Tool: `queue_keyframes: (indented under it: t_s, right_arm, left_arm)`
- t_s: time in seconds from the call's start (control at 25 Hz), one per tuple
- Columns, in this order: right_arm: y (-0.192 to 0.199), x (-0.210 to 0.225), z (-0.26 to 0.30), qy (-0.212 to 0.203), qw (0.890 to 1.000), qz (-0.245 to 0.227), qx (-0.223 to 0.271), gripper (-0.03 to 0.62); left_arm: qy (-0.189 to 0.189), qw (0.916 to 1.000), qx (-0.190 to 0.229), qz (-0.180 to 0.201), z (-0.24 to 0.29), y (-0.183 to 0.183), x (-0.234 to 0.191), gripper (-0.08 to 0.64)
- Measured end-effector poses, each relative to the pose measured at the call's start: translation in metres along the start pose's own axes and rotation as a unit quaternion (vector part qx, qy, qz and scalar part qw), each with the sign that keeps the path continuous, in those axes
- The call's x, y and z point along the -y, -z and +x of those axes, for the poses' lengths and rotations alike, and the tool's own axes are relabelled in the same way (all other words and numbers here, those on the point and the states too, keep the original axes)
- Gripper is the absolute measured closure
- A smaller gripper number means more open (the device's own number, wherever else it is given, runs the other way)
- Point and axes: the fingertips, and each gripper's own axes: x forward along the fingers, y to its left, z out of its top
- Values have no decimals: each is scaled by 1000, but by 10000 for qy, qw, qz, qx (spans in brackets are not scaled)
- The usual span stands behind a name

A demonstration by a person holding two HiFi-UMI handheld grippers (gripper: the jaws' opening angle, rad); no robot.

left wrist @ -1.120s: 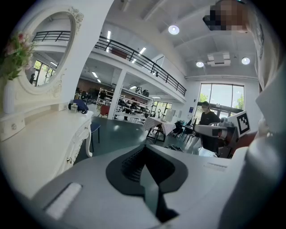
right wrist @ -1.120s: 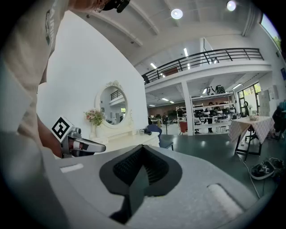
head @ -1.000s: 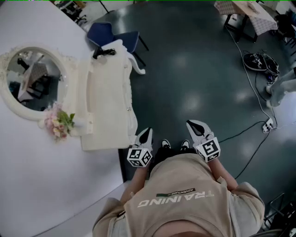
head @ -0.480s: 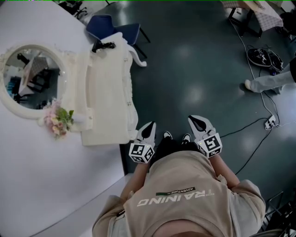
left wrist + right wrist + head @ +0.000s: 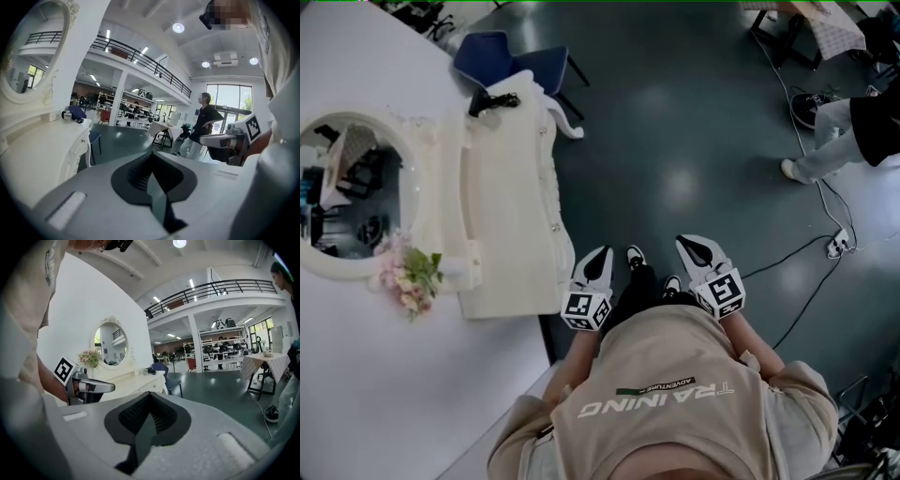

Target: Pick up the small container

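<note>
A small pale container [image 5: 66, 115] stands at the far end of the white dressing table [image 5: 511, 225], beside a black corded item [image 5: 491, 99]; it is too small to make out in detail. In the head view my left gripper [image 5: 600, 263] hangs shut just off the table's near right corner, holding nothing. My right gripper [image 5: 698, 250] is also shut and empty, over the dark floor to its right. Each gripper view shows its own jaws closed, the left gripper [image 5: 151, 161] and the right gripper [image 5: 150, 401], with the table well ahead.
An oval mirror [image 5: 347, 197] and a bunch of flowers [image 5: 408, 277] sit at the table's left. A blue chair [image 5: 511, 61] stands beyond the far end. Another person [image 5: 853, 122] stands at the right, near floor cables [image 5: 811, 272] and a cloth-covered table [image 5: 820, 23].
The view has shifted: the dressing table now lies lower and nearer both grippers. Another person has walked into the right side. Both grippers stay shut.
</note>
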Motion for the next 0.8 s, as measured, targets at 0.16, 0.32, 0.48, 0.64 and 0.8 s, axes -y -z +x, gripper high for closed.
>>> queue_keyframes:
  t_s: [0.16,0.32,0.48,0.64,0.8]
  right_arm:
    - [-42,12,40,24,9994,-332,98,589]
    - [-76,25,78,167,9966,-788,162,589]
    - [-95,35,103,383,9958,-809,193,589]
    - [-91,36,119,421,9970,-646,55,589]
    - [-87,45,140,369,9980,-508,-86,589]
  left_arm:
    - [129,9994,316,54,35,-36,-27,543]
    - [193,9979,614,34,56,-67,-59,543]
    - [241,9980,583,47,74,-79,-94,542]
    - [241,9985,460,150,87,-83,-114,543]
    - [110,9992,360,144,103,-88,-133,543]
